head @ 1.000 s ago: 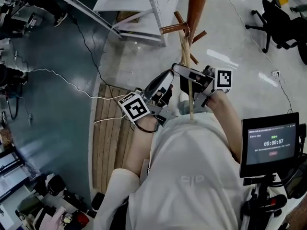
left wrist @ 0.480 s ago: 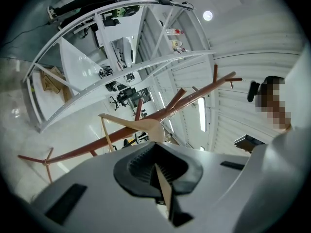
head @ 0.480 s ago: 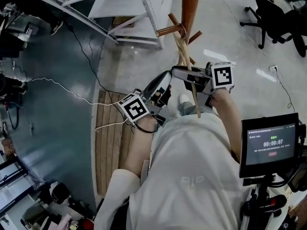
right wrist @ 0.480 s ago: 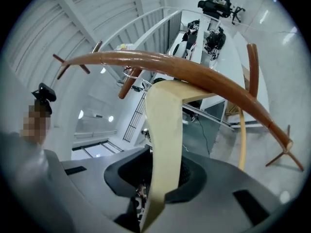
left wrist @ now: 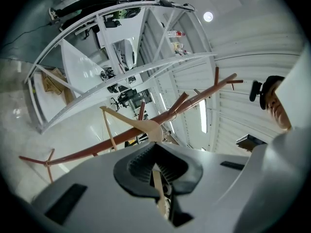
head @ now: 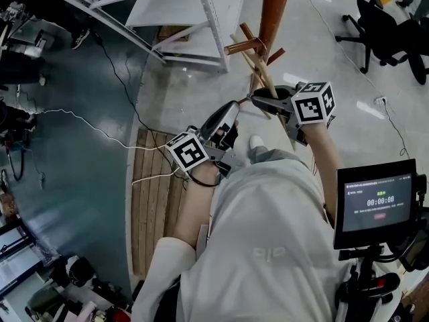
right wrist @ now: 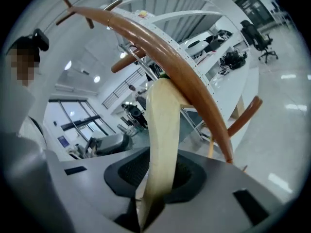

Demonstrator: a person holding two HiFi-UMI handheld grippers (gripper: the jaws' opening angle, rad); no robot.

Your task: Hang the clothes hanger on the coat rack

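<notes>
The pale wooden hanger (head: 257, 64) slants up from my two grippers toward the brown coat rack (head: 273, 9), its upper end close by a peg (head: 242, 45). My right gripper (head: 261, 100) is shut on one broad arm of the hanger (right wrist: 163, 130), just below the rack's pole (right wrist: 165, 52). My left gripper (head: 231, 113) is shut on a thin end of the hanger (left wrist: 158, 188); its shoulder (left wrist: 148, 127) shows ahead against the rack (left wrist: 194, 101). The hook is hidden.
A white metal shelving frame (head: 194, 19) stands left of the rack. A wooden pallet (head: 151, 193) and loose cables (head: 87, 116) lie on the floor at left. A screen on a stand (head: 375, 203) is at right, with office chairs (head: 389, 25) beyond.
My right gripper has risen and moved toward the rack, swinging the hanger's lower part up. The left gripper has stayed about where it was.
</notes>
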